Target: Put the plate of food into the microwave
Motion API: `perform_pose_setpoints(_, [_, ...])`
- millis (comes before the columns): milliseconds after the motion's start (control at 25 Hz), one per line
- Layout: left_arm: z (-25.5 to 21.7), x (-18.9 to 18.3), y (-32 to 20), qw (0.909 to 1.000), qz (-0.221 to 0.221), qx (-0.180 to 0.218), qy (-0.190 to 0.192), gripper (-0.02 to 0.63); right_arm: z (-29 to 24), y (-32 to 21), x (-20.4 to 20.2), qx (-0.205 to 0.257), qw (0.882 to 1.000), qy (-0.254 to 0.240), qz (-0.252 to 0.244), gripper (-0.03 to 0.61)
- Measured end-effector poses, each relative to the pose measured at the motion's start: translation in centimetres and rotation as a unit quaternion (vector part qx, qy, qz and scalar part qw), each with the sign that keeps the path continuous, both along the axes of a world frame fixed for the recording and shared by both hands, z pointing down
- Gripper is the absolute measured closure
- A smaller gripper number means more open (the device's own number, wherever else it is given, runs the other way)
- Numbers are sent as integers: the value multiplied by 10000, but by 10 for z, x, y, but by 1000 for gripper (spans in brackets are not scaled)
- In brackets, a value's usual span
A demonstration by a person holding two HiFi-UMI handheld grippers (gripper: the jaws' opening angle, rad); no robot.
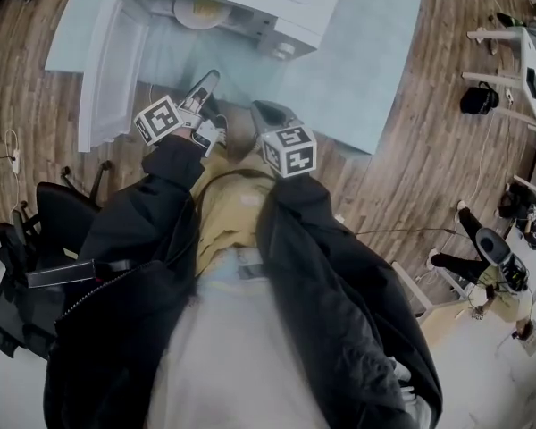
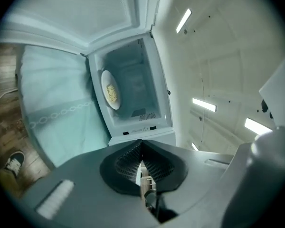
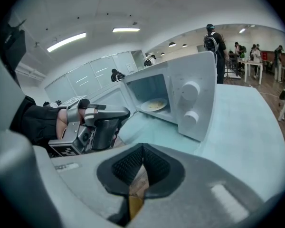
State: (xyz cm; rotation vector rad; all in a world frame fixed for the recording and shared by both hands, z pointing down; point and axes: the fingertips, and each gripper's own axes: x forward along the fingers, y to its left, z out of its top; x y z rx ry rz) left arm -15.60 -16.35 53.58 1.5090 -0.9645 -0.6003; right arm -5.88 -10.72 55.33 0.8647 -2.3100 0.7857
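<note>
The white microwave [image 1: 277, 3] stands on the pale blue table [image 1: 366, 61] with its door [image 1: 98, 70] swung wide to the left. Inside it lies the plate of food [image 1: 199, 12], also seen as the plate [image 2: 110, 89] and the plate [image 3: 155, 105] on the oven floor. My left gripper [image 1: 210, 79] hovers in front of the open door, shut and empty; in its own view the left gripper [image 2: 141, 144] points at the cavity. My right gripper [image 1: 266, 110] is beside it, near the table's front edge, shut with nothing in it [image 3: 143, 148].
The microwave's two knobs [image 3: 190, 101] face the right gripper. A black chair [image 1: 36, 239] stands on the wooden floor at the left, with a cable [image 1: 13, 155] near it. Another person [image 1: 496, 266] is at the lower right, and white desks [image 1: 527, 70] line the right edge.
</note>
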Motion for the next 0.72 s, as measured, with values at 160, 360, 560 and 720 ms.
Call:
perform_pose_setpoints(160, [-22,9,-2,9958,376,267,-790,615,-23,-14,3,325,9995,-56,6,578])
perform_pose_setpoints(360, [-61,20,-22,9733,763,904,-1968,615,-57,-36,-1,801,9966,-199,-49,578])
perform_pose_setpoints(560, [-93,36,-33,9480,1050,1387,-2664,615,-80,-55,-2,1130,9932,-287,-38,578])
perform_pose_setpoints(720, [-112,38,-40,9231,1177,1681,-3252,615,-100,-74,-5,1457,9886,-379,-65,578])
